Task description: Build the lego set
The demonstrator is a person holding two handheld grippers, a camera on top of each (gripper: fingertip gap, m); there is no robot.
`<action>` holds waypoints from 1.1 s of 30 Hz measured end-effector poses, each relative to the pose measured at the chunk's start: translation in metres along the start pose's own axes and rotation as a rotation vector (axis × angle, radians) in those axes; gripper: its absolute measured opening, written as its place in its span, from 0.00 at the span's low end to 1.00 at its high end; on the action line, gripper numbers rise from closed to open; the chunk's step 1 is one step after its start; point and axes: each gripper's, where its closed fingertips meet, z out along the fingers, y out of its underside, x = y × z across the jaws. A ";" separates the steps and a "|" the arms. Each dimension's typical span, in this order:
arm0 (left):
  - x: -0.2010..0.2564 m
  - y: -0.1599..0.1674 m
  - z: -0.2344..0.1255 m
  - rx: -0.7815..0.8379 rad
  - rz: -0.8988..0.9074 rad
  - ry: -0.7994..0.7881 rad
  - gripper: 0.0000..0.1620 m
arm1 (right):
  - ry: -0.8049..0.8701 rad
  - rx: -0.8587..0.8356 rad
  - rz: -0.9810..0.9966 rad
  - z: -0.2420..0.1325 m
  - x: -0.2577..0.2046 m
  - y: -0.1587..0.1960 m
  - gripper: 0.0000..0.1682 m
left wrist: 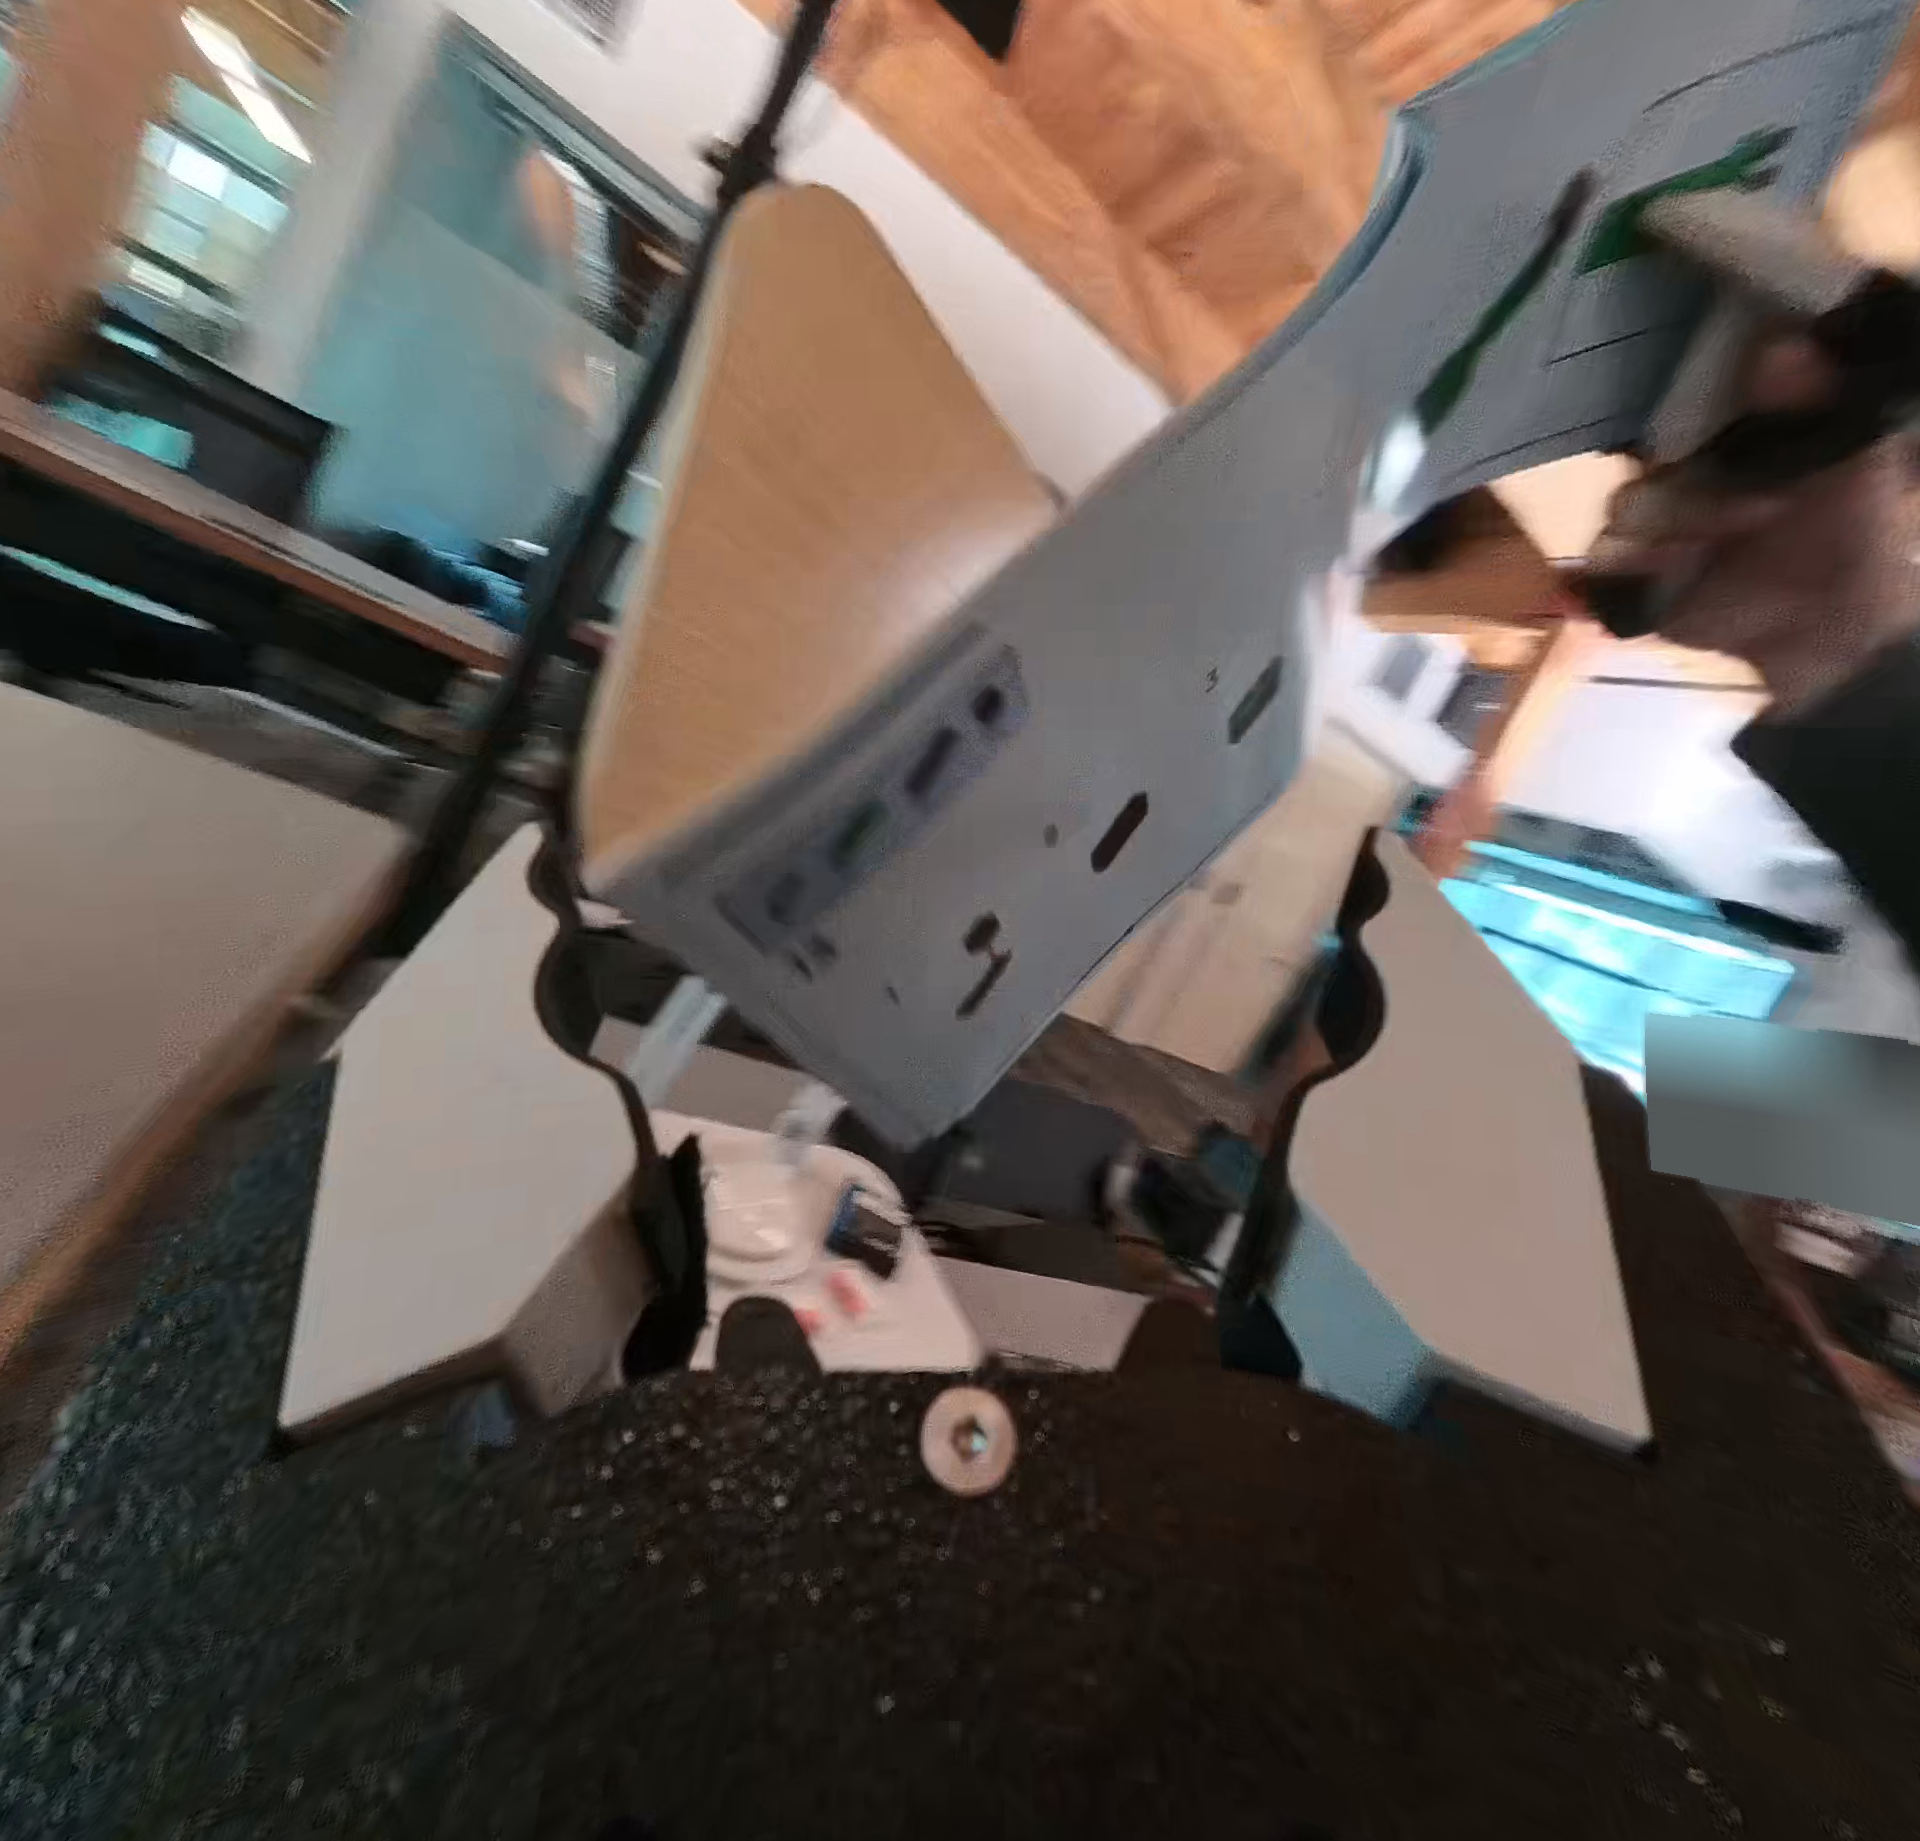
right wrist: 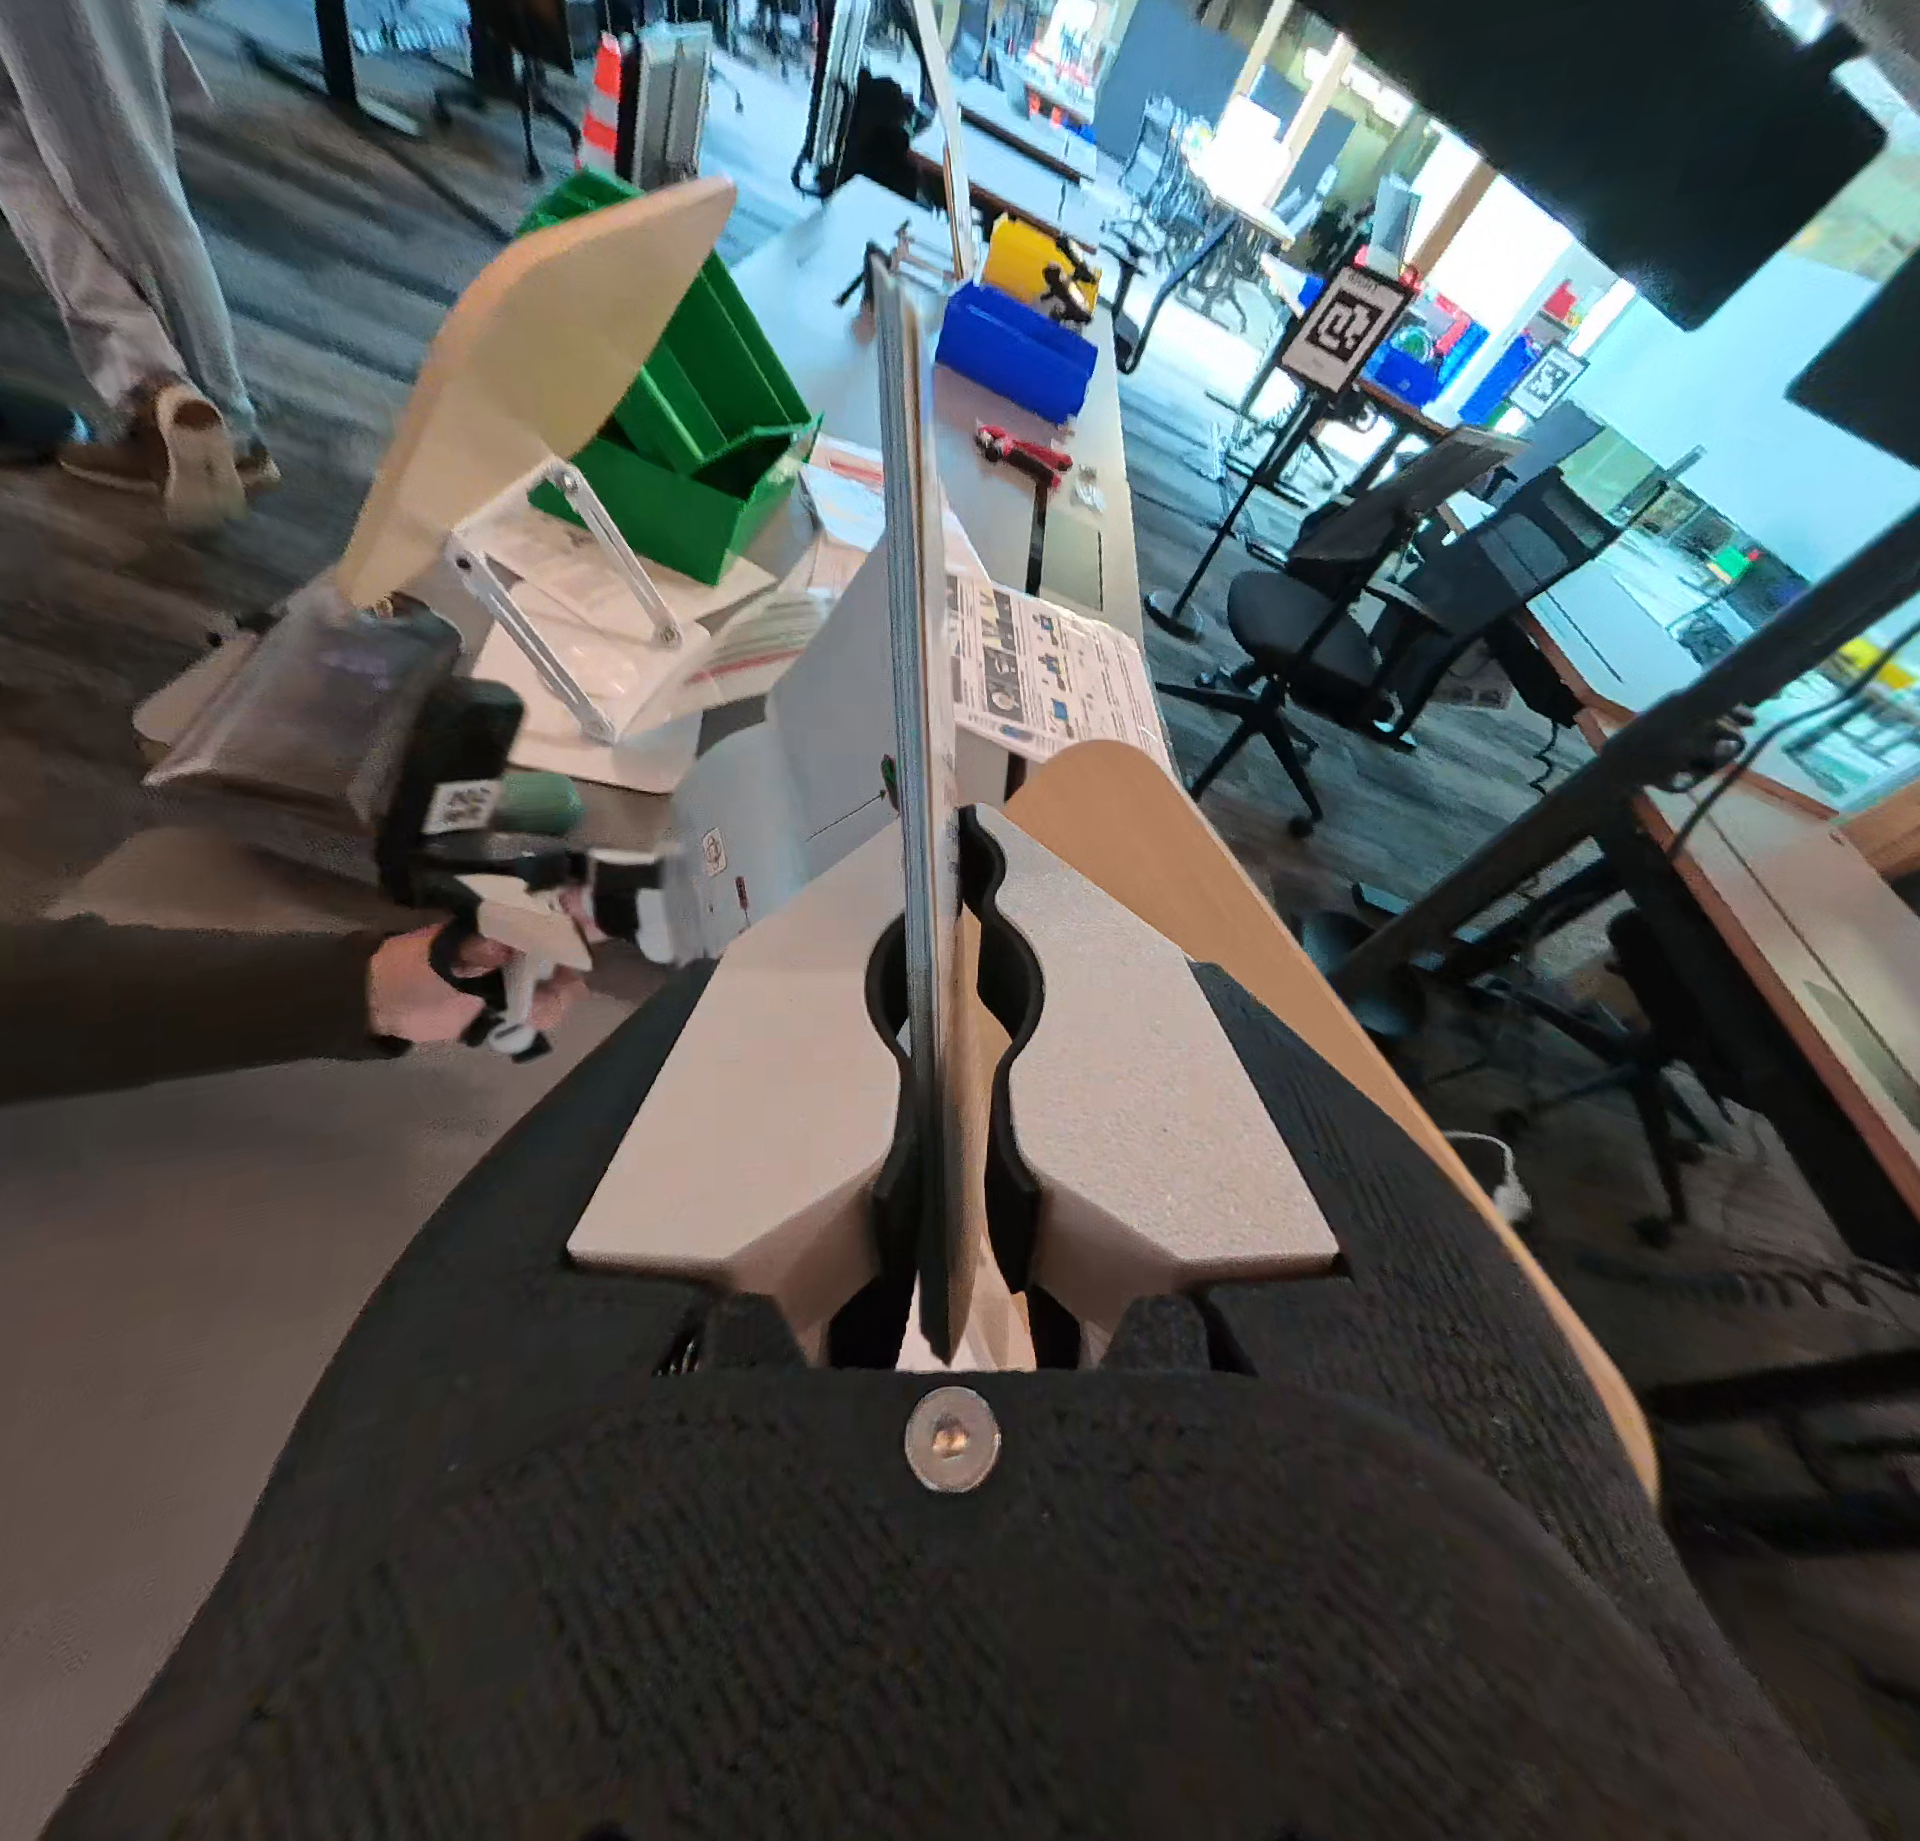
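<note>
grey card held up in the air

grey and flat, the card (right wrist: 902, 586) is pinched edge-on between the two fingers of the right gripper (right wrist: 940, 1012). its jaws are closed tight on the card's thin edge. the card stands upright and sticks out forward, up above the surface (right wrist: 1081, 503).

the left wrist view is blurry. there the same card (left wrist: 1039, 752) crosses the picture on a slant, with small dark holes in it and green marks near its far end. a tan board (left wrist: 800, 503) sits right behind it. the left gripper (left wrist: 956, 1095) has its jaws wide apart and holds nothing. the card's low corner hangs between its two fingers, but i cannot tell if it touches them. at the top right of this view, the right gripper (left wrist: 1756, 337) grips the card's far end.

from the right wrist view, the left gripper (right wrist: 613, 903) is off to the left, low and near the card's side, held in a hand (right wrist: 436, 991) with a dark sleeve (right wrist: 177, 1002).

farther back on the surface are a green bin (right wrist: 686, 441), a blue bin (right wrist: 1013, 347), a yellow bin (right wrist: 1023, 253), a red tool (right wrist: 1023, 446) and a printed sheet (right wrist: 1049, 669). black chairs (right wrist: 1320, 648) stand on the floor to the right.
</note>
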 end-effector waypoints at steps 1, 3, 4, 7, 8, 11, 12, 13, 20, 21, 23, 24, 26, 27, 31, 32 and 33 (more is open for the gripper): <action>0.005 0.004 0.005 -0.024 -0.047 0.060 0.85 | 0.002 0.022 0.020 -0.003 0.003 0.003 0.00; 0.029 0.011 0.009 -0.056 -0.105 0.256 0.58 | 0.019 0.049 0.054 -0.008 0.010 0.010 0.00; 0.042 0.009 0.007 -0.039 -0.123 0.351 0.34 | 0.036 0.058 0.065 -0.011 0.015 0.015 0.00; 0.038 -0.009 0.008 0.025 -0.064 0.343 0.00 | 0.093 0.086 0.089 -0.022 0.030 0.037 0.00; 0.033 -0.019 0.010 0.032 -0.020 0.319 0.00 | 0.123 0.087 0.086 -0.025 0.038 0.050 0.00; 0.017 -0.041 0.029 -0.051 0.192 0.220 0.00 | 0.201 0.082 0.103 -0.029 0.055 0.102 0.00; 0.012 -0.046 0.040 -0.106 0.275 0.181 0.00 | 0.230 0.086 0.124 -0.028 0.061 0.120 0.00; 0.005 -0.046 0.053 -0.182 0.339 0.142 0.00 | 0.268 0.089 0.147 -0.027 0.068 0.138 0.00; -0.036 -0.030 0.107 -0.516 0.515 -0.038 0.00 | 0.412 0.153 0.370 -0.019 0.098 0.227 0.00; -0.041 -0.026 0.108 -0.536 0.516 -0.063 0.00 | 0.424 0.152 0.381 -0.017 0.099 0.235 0.00; -0.048 -0.017 0.108 -0.559 0.524 -0.100 0.00 | 0.448 0.142 0.391 -0.013 0.100 0.249 0.00; -0.051 -0.013 0.107 -0.556 0.544 -0.119 0.00 | 0.468 0.135 0.388 -0.011 0.100 0.255 0.00; -0.059 -0.005 0.104 -0.560 0.599 -0.166 0.00 | 0.493 0.116 0.391 -0.008 0.100 0.267 0.01; -0.064 0.000 0.102 -0.571 0.620 -0.189 0.00 | 0.502 0.107 0.394 -0.006 0.099 0.273 0.01; -0.066 0.012 0.098 -0.590 0.630 -0.215 0.00 | 0.602 0.082 0.397 -0.010 0.103 0.289 0.09; -0.067 0.014 0.097 -0.601 0.633 -0.222 0.00 | 0.637 0.076 0.407 -0.013 0.106 0.293 0.13; -0.067 0.015 0.096 -0.607 0.628 -0.227 0.00 | 0.674 0.072 0.419 -0.018 0.110 0.295 0.19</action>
